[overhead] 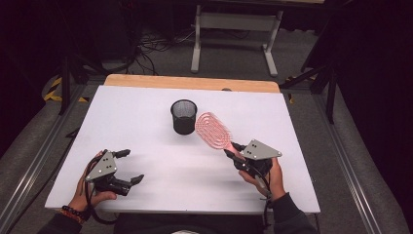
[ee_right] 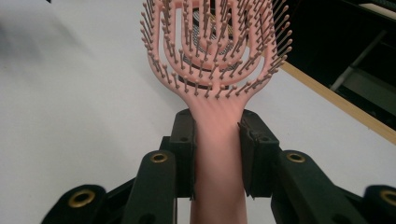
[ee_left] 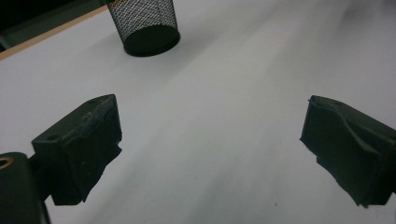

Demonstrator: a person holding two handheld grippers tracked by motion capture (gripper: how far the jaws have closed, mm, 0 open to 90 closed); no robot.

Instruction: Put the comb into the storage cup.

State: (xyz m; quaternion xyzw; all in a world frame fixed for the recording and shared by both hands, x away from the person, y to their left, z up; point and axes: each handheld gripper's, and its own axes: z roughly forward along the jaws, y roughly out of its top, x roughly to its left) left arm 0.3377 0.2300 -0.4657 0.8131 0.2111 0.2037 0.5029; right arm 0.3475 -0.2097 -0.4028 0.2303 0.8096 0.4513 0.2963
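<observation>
The pink hairbrush (ee_right: 217,70) is held by its handle between the fingers (ee_right: 184,140) of the right gripper (overhead: 235,152), closed tight on both sides; the head is raised off the white counter (overhead: 146,122) and tilted toward the black mesh cup (overhead: 184,116), just beside its rim. The left gripper (overhead: 127,166) is kept low near the counter's front edge, well apart from the cup, its fingers (ee_left: 84,144) spread wide and holding nothing. Risks noted: the cup is unsteadied, so it could be tipped or pushed if the brush head is knocked against the rim. The bristles could be snagged in the mesh. The smooth handle could be rotated within the grip if the head is loaded sideways.
</observation>
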